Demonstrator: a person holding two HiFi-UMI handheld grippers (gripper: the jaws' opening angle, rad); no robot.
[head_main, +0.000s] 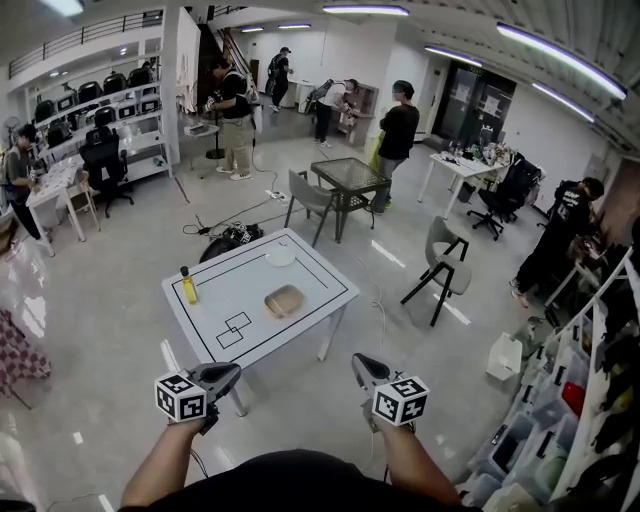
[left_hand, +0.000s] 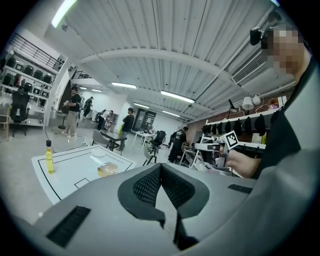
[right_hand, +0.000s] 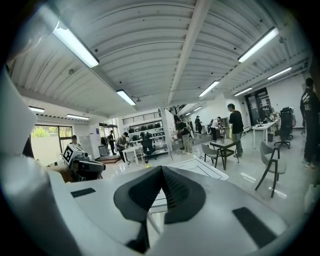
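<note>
Both the left claw (head_main: 230, 371) and right claw (head_main: 360, 360) are clenched empty, well short of the table (head_main: 215, 300) with its bottle (head_main: 188, 287).

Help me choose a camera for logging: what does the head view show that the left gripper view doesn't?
Only the head view: the left tool seen from outside, with its marker cube. Only the left gripper view: that tool's jaws, together with nothing between. Both: the right tool, the white black-lined table, and the yellow plastic bottle and the tan shallow bowl on it.
</note>
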